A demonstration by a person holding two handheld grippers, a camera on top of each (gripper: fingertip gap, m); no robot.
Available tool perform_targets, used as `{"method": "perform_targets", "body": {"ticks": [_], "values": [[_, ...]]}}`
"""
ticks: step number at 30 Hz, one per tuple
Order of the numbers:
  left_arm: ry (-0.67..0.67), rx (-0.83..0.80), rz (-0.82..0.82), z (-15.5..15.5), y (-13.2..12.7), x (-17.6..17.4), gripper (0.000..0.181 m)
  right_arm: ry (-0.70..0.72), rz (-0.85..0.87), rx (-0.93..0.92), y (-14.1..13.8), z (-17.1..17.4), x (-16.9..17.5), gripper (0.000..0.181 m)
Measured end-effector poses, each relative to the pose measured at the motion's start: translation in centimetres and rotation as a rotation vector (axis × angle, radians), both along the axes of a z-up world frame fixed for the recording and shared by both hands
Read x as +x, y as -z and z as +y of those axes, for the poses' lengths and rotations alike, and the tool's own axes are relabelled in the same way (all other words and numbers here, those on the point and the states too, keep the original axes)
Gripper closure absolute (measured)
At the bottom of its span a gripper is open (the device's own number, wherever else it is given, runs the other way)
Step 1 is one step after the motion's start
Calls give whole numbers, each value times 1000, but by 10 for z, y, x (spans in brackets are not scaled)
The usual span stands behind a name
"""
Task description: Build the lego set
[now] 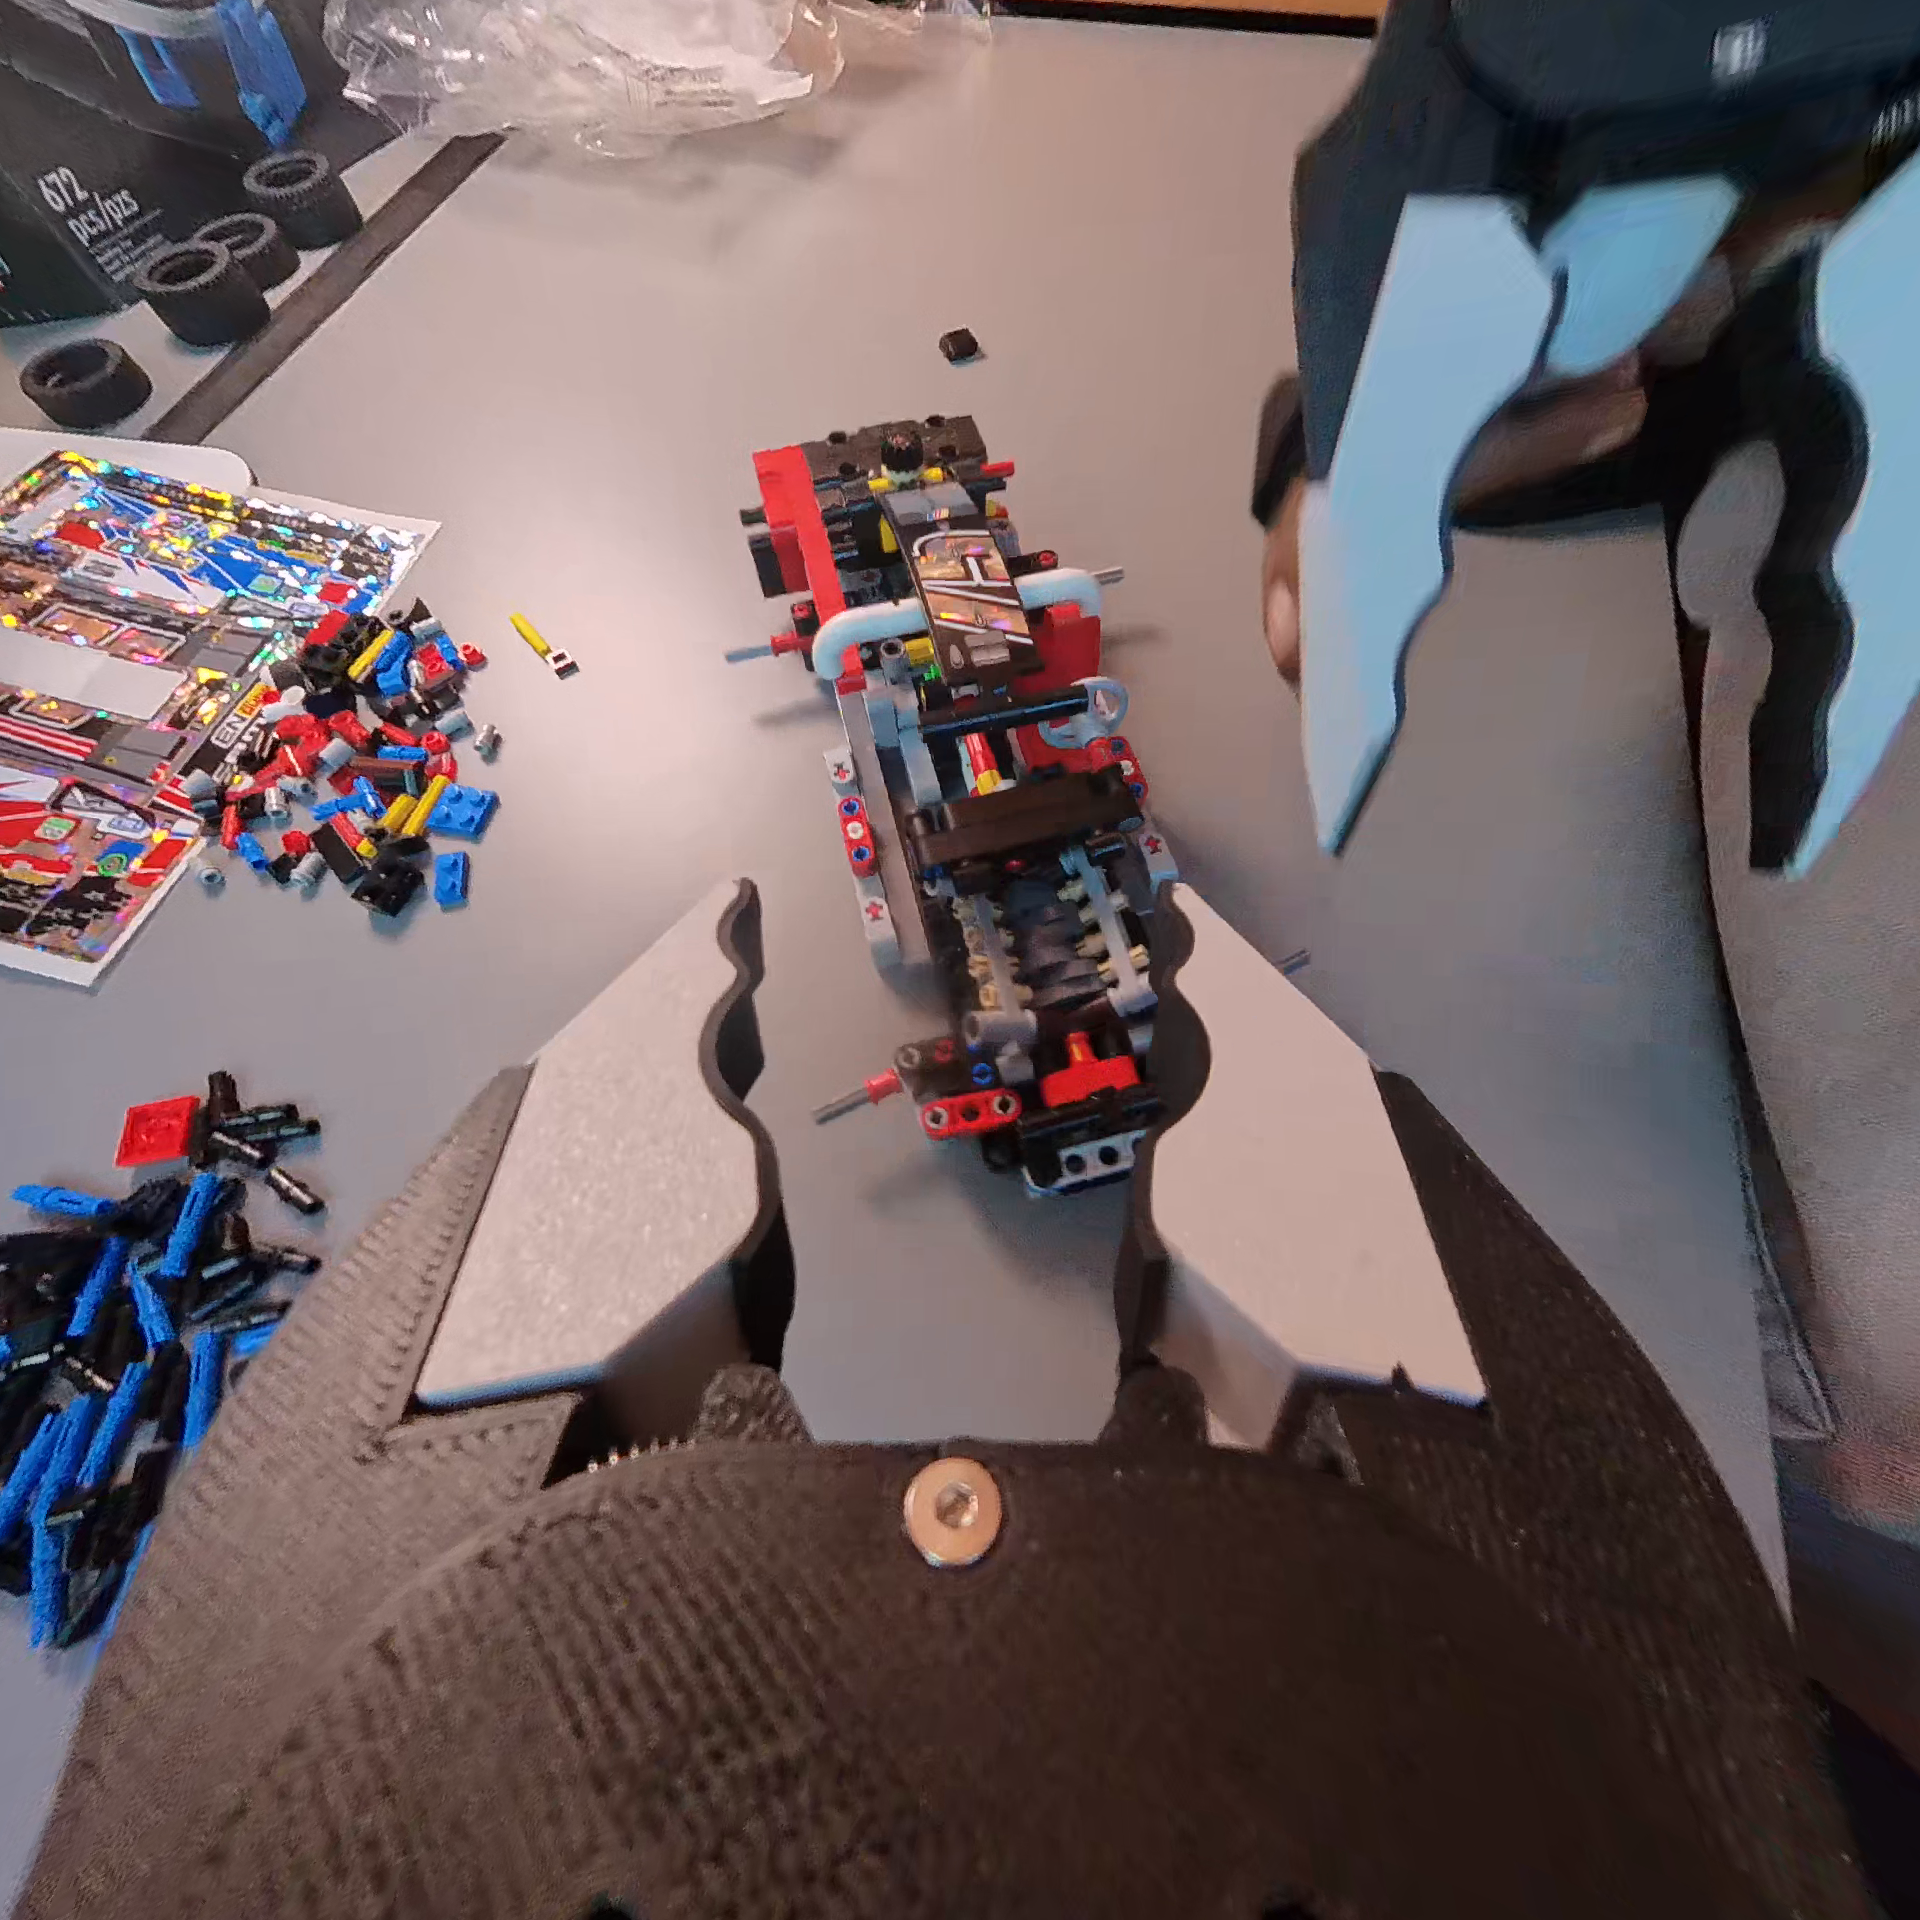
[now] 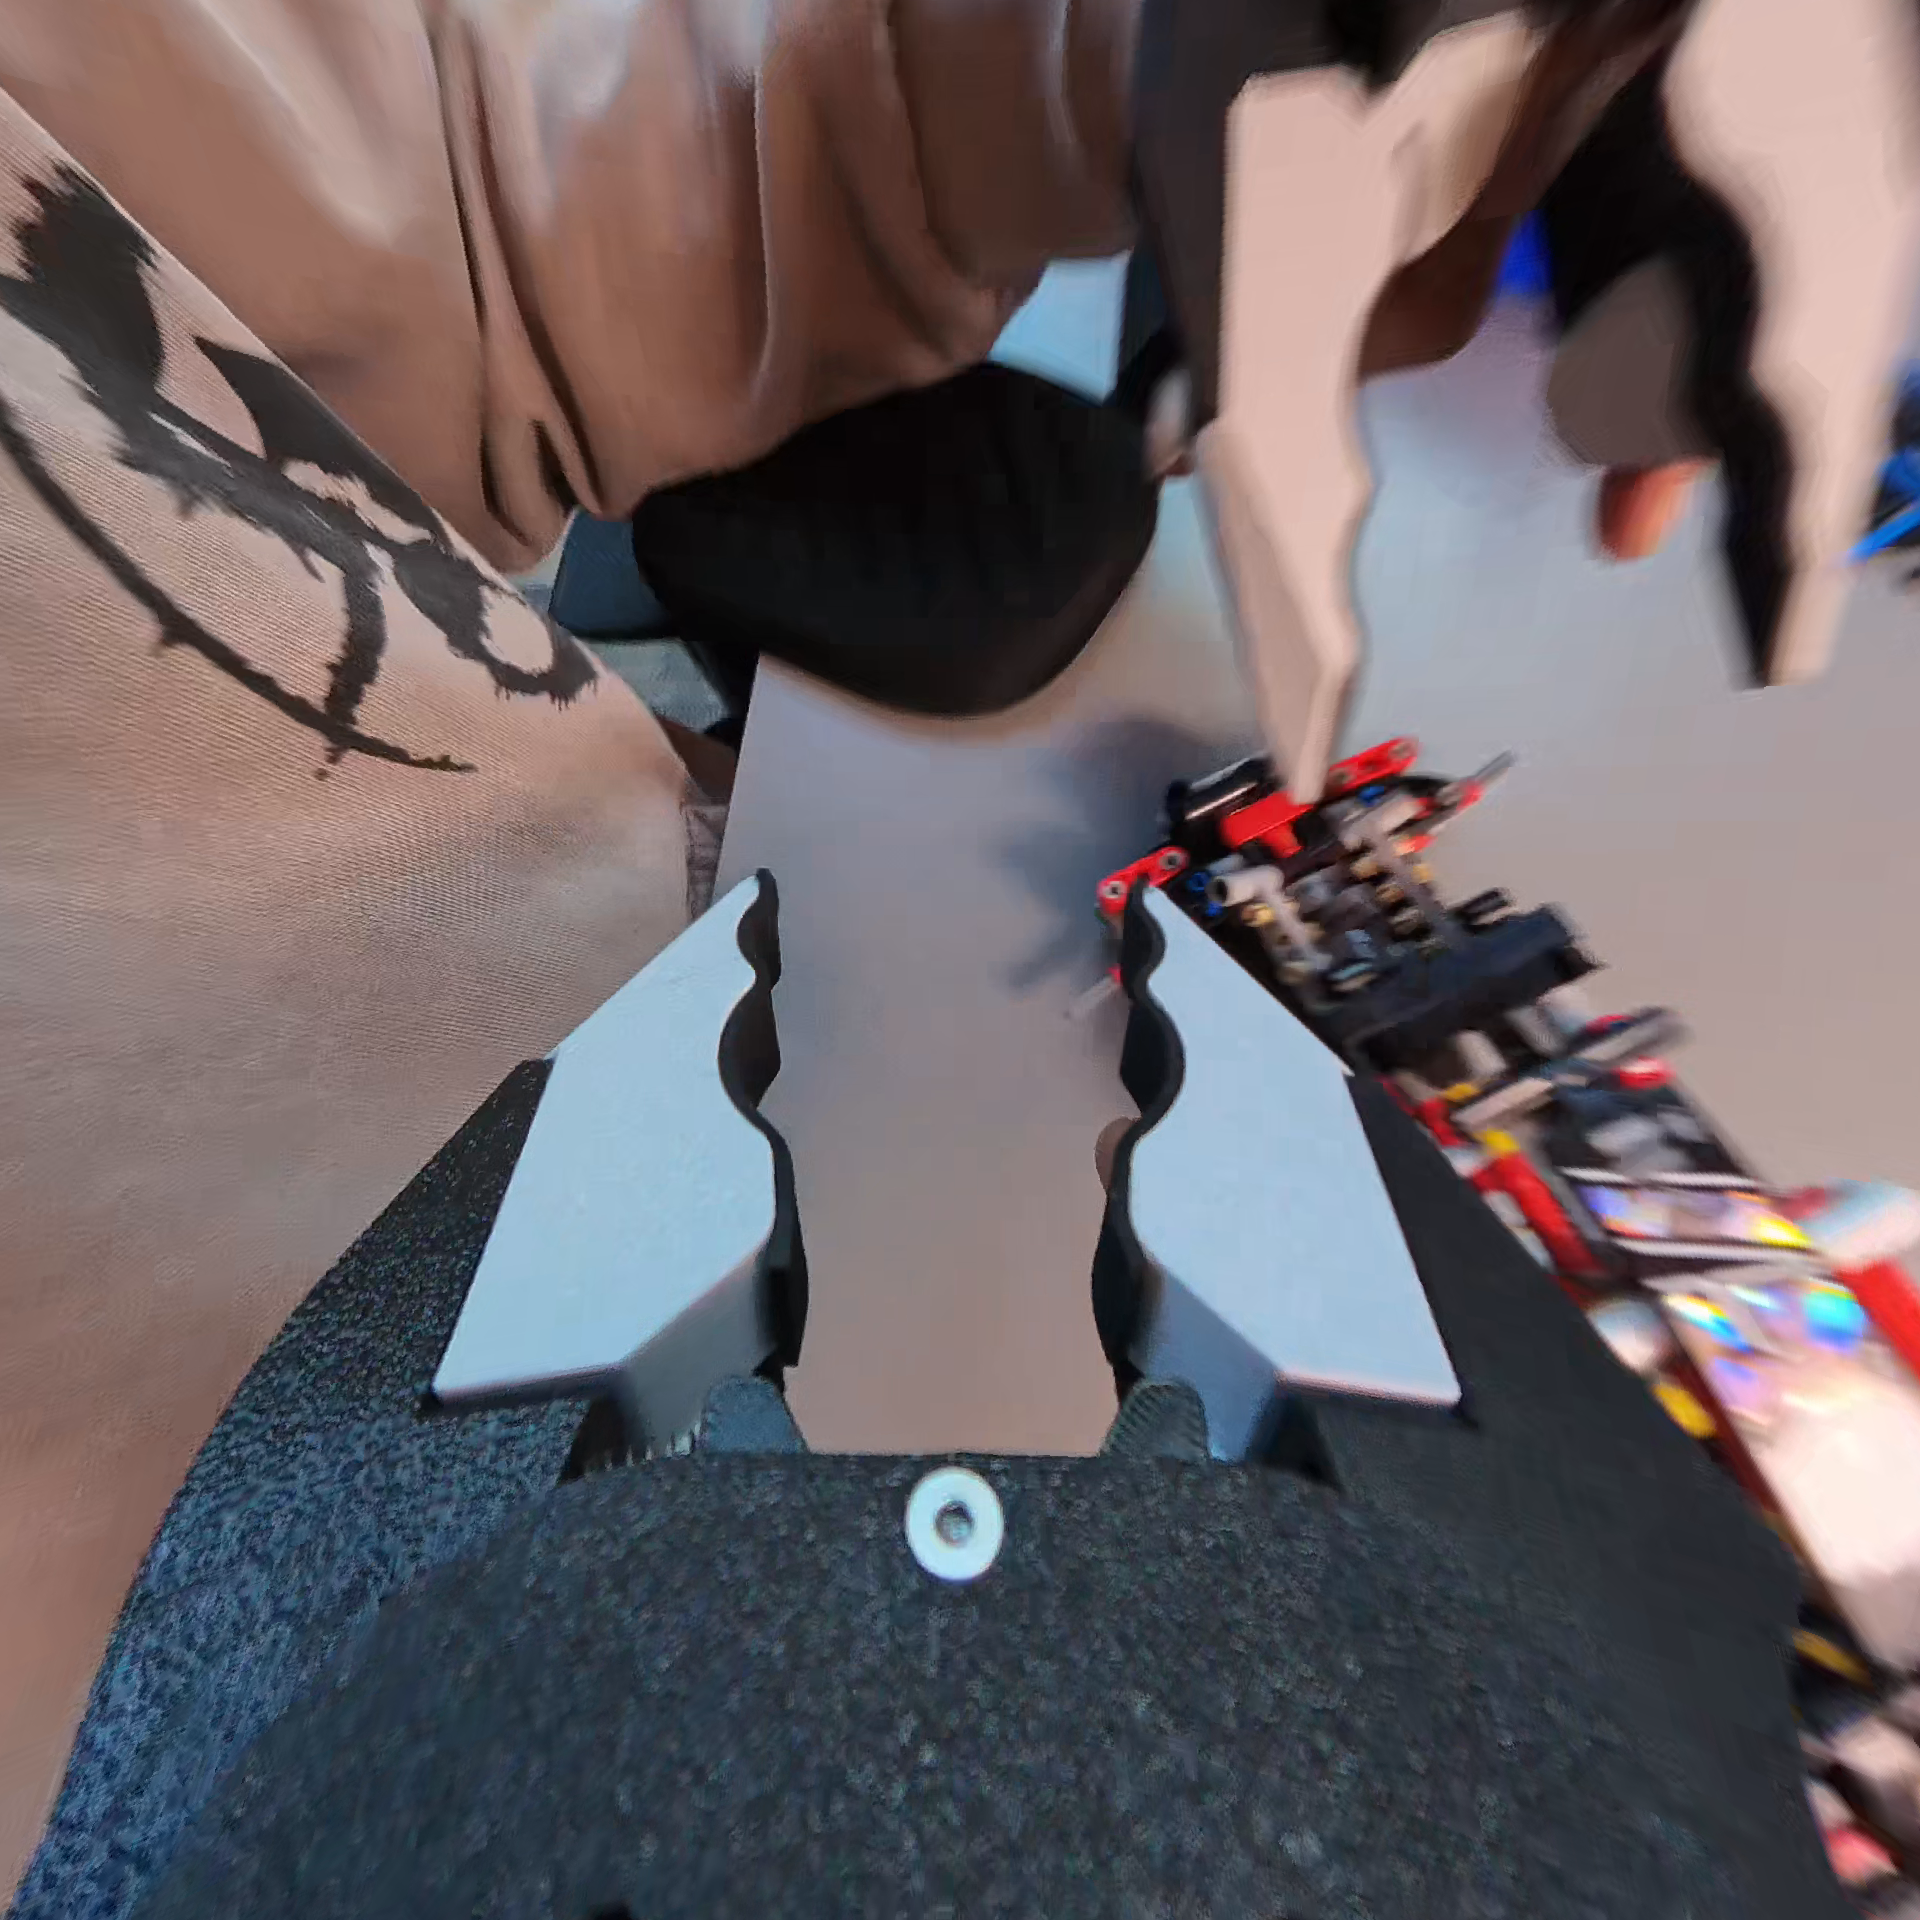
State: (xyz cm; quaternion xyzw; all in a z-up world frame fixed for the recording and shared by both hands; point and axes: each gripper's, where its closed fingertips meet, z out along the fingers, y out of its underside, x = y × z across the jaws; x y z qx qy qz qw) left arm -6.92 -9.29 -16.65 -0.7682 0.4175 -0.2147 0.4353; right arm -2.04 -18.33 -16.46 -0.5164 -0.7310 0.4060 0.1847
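Observation:
The part-built lego car chassis [image 1: 956, 779], red, black and grey, lies lengthwise on the grey table [image 1: 623, 436]. My left gripper [image 1: 956, 904] is open and hovers over its near end. The right finger [image 1: 1247, 1091] overlaps the chassis side, and the left finger [image 1: 644, 1091] stands clear of it. My right gripper [image 1: 1558, 847] shows blurred at the upper right, open and empty, above the table edge. In the right wrist view my right gripper [image 2: 954, 894] is open over bare table, left of the chassis [image 2: 1455, 987]. The blurred left gripper [image 2: 1548, 727] hangs over the chassis end.
A pile of small mixed pieces [image 1: 364, 748] lies by a shiny sticker sheet [image 1: 125, 675]. Blue and black pins [image 1: 125, 1299] lie at the near left. Black tyres [image 1: 197, 270], the box [image 1: 62, 208] and a plastic bag [image 1: 623, 73] are at the back. A person's tan shirt [image 2: 312, 935] fills the left.

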Motion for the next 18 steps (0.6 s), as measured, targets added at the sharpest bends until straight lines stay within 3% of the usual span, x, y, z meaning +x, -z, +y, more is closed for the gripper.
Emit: {"method": "perform_targets", "body": {"ticks": [4, 8, 14, 18], "values": [[12, -75, 62, -23, 22, -3, 90, 122, 143, 248, -35, 83, 23, 111], [7, -72, 125, -23, 45, 0, 90, 241, -11, 370, -5, 161, 64, 88], [59, -98, 100, -10, 48, -1, 110, 298, -60, 323, 34, 186, 81, 85], [45, -108, 80, 13, 48, -18, 112, 339, -21, 292, 36, 188, 82, 96]]}}
